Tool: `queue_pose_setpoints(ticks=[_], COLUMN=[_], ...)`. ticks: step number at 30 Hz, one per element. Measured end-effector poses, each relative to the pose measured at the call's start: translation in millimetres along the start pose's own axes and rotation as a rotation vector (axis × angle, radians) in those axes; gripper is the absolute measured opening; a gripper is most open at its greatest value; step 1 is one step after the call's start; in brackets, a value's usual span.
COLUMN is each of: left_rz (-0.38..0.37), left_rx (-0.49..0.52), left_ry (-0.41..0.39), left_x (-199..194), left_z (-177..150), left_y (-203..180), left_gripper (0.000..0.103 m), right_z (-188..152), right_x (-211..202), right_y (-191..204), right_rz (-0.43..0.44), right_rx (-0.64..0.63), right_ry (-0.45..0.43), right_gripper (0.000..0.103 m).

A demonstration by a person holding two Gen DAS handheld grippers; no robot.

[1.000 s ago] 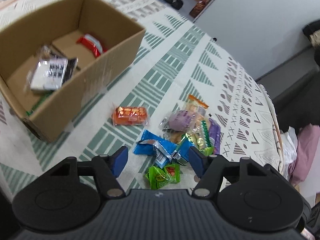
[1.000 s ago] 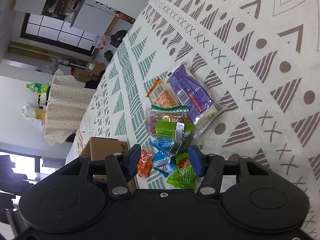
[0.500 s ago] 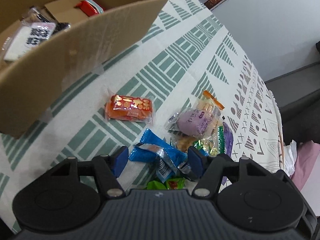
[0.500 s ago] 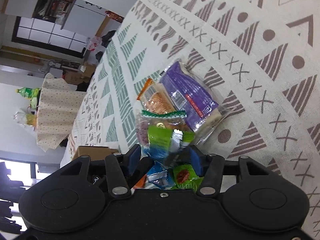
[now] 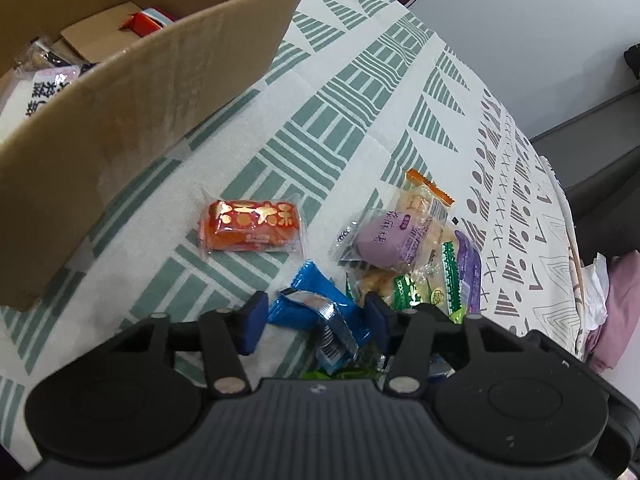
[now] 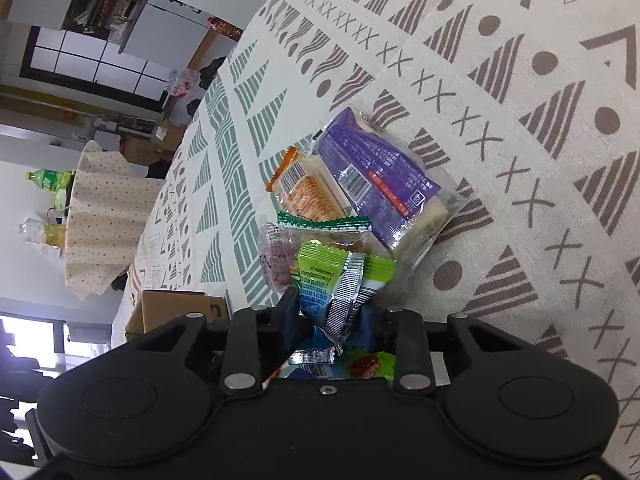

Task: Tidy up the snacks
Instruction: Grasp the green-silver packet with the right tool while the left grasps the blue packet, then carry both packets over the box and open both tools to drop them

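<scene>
A pile of snack packets lies on the patterned tablecloth [image 5: 360, 92]. My left gripper [image 5: 316, 320] is open and low over the cloth, its blue fingers on either side of a blue packet [image 5: 320, 304]. Ahead of it lie an orange-red packet [image 5: 252, 220] and a purple mochi packet [image 5: 384, 236]. The cardboard box [image 5: 140, 92] at the left holds a white packet [image 5: 40, 92] and a red one [image 5: 144, 22]. My right gripper [image 6: 330, 314] is shut on a green packet [image 6: 332, 276]. Beyond it lie a purple packet [image 6: 372, 176] and an orange-edged one [image 6: 308, 192].
The table's edge runs down the right of the left wrist view, with pink cloth [image 5: 616, 308] below it. In the right wrist view the box [image 6: 176, 308] is at the left, and a second table with a dotted cloth [image 6: 104, 208] carries bottles [image 6: 48, 178].
My left gripper has moved forward and down until its fingers straddle the blue packet. The right gripper has advanced and its fingers have shut on the green packet.
</scene>
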State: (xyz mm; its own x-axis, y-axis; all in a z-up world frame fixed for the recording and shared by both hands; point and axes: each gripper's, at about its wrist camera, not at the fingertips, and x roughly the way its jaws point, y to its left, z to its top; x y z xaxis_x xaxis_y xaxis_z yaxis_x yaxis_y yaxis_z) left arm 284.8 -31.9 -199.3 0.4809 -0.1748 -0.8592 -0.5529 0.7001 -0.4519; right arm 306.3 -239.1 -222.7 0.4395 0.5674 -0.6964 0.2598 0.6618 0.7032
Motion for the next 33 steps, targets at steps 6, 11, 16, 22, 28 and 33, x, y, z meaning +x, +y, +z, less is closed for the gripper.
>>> queue_pose_setpoints(ticks=[6,11,16,22,28,33], left_rz=[0.001,-0.004,-0.01,-0.011,-0.014,-0.008], left_rx=[0.02,0.039,0.057,0.076,0.074,0.067], left_ry=[-0.041,-0.089,-0.14,-0.199,-0.263,-0.322], left_x=[-21,-43,-67,-97,-129,-156], left_z=[-1,-1,-3,-1,3,12], left_y=[0,-3,-6,-7,-3,7], left_gripper=[0.041,0.041,0.041,0.041,0.041,0.041], right_z=[-4,-9,-13,-19,-28,-41], right_x=[-12,-23,-36,-49,-57,-59], right_y=[6,18,29,47,63,79], right_rz=[0.038,0.081,0.125,0.192,0.249,0.3], right_rx=[-0.023,-0.054,-0.094,-0.151,-0.205,-0.261], right_ry=[-0.01,-0.022,-0.037,-0.053,-0.055,-0.043], right_gripper=[0.03,0.029,0.029,0.029,0.029,0.029])
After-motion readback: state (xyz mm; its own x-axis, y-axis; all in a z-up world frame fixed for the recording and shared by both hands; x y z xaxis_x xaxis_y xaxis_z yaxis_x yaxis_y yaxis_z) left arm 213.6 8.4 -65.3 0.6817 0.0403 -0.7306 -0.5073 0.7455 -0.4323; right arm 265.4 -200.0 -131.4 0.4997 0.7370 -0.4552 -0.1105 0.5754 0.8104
